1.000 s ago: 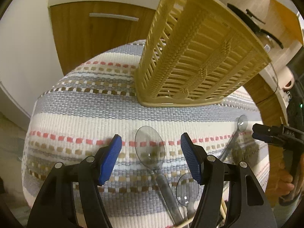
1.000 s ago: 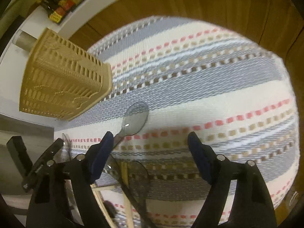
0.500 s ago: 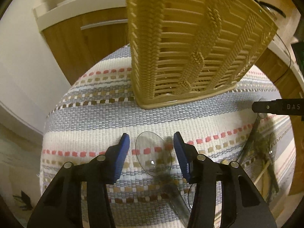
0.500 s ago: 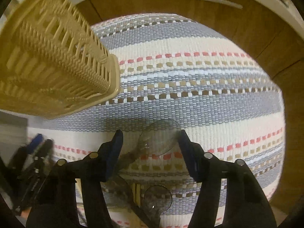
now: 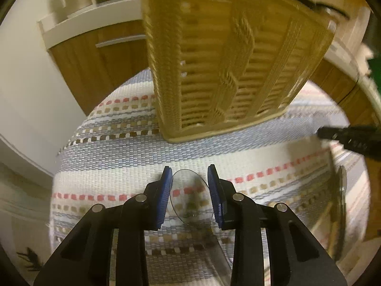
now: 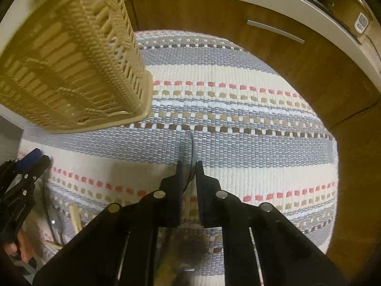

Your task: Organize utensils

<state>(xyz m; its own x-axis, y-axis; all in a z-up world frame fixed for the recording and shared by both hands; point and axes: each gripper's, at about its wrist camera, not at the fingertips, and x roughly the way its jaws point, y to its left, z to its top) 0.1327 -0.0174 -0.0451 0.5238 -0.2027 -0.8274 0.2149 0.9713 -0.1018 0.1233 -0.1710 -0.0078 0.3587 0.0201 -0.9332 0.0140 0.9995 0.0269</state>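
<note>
Clear plastic is what both tools carry; we see our left gripper (image 5: pixel 189 186) with its blue pads (image 5: pixel 165 195) on either edge of a transparent spoon (image 5: pixel 190 197), the bowl lying flat between the jaws and its handle running back beneath them out of view; these jaws have just been closing and now sit against the bowl's rim on both sides; our right gripper (image 6: pixel 189 166) has also just been closing, and its jaws stand almost together, pinching a second clear spoon (image 6: pixel 189 147) edge-on, so that only a thin curved sliver of it pokes forward past the tips; ahead of the left jaws, and ahead and to the left of the right ones, stands the tan woven-look plastic basket (image 5: pixel 226 71), resting on a striped woven mat (image 6: pixel 238 143) of grey, cream, pink and brown that covers the worktop; to the right of the left jaws we see the black tip of the right tool, with more clear utensils (image 5: pixel 340 190) lying blurred below it; to the left of the right jaws the left tool shows, held by a hand (image 6: pixel 22 247), with wooden sticks (image 6: pixel 76 217) on the mat just beside it; wooden cabinet doors (image 6: pixel 297 59) stand beyond the mat
</note>
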